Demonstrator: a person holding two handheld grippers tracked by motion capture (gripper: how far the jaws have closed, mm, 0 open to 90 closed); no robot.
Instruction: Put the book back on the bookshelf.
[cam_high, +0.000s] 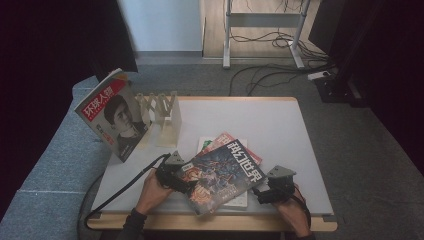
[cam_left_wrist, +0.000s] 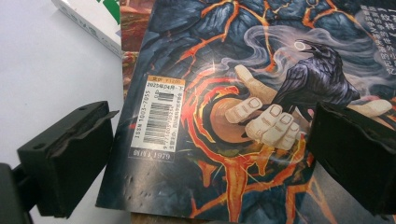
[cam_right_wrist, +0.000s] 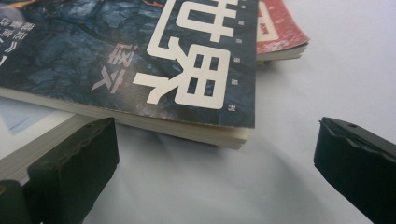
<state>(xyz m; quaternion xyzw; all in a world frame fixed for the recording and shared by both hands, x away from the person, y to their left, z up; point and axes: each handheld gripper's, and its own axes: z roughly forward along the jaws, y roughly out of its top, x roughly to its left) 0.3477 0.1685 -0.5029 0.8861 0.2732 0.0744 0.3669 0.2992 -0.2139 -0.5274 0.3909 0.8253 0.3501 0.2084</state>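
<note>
At the far left of the bench (cam_high: 280, 125), a magazine with a portrait cover (cam_high: 116, 116) is standing propped against a wooden rack (cam_high: 161, 112). Nearer the person, the left gripper (cam_high: 176, 176) is sitting at the left edge of the dark magazine (cam_high: 222, 172), its jaws spread apart with the barcode corner of the cover lying between them and neither pad pressing on it. That dark magazine is lying tilted on top of a small pile, with a red magazine (cam_high: 227, 141) and a white book (cam_high: 235, 199) peeking out beneath it (the pile is sitting near the front edge of the bench). To the right, the right gripper (cam_high: 270, 192) is hovering just off the magazine's right corner, jaws wide and grasping nothing.

The step in hand is looking like picking the top magazine off the pile. The next move probably calls for clamping the left jaws on the cover edge, lifting it clear, and carrying it toward the rack.
</note>
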